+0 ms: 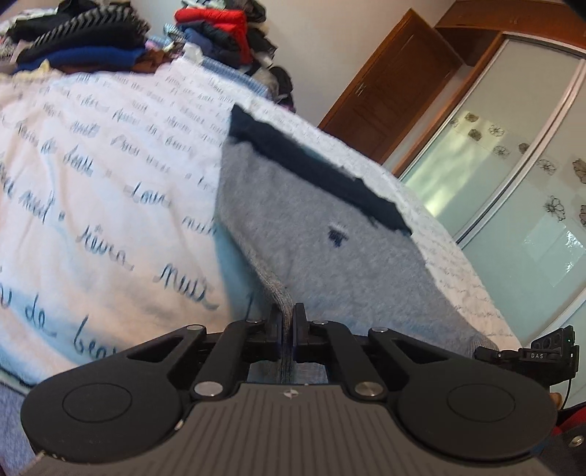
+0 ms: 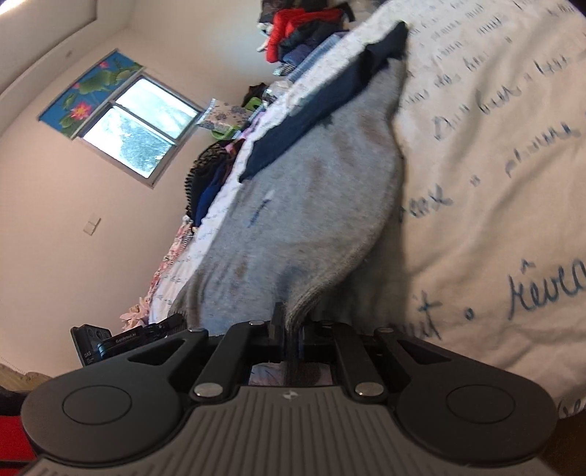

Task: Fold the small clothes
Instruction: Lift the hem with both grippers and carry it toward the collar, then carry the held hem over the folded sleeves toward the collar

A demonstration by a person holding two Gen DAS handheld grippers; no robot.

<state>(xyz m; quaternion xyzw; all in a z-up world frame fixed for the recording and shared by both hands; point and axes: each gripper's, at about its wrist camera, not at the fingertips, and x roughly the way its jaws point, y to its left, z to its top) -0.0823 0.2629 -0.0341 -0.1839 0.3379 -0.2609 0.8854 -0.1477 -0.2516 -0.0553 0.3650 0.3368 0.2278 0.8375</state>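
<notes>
Pinching the ribbed hem of a grey knitted sweater (image 1: 322,252), the left tool (image 1: 287,322) has its two black fingers (image 1: 273,326) pressed together on the fabric, with a fold of grey knit standing between them. The right tool (image 2: 289,326) is also closed on the ribbed edge of the same garment (image 2: 293,205), at another place along the hem, and the cloth goes down between its fingers. The sweater lies spread on a bed, on a white bedspread (image 1: 110,183) printed with blue handwritten words, and it stretches from both tools away to its far end. At this far end there is a dark navy band (image 1: 311,168), which looks like the collar or the shoulder part; a small navy emblem (image 1: 337,235) sits on the grey cloth near it. The near hem is lifted a little from the bedspread where the tools hold it. At the far side of the bed stand piles of folded clothes (image 1: 73,40), among them a red garment (image 1: 216,18). Beside the bed, the left wrist view shows a wardrobe with frosted sliding doors (image 1: 494,172), and the right wrist view shows a window (image 2: 135,131).
</notes>
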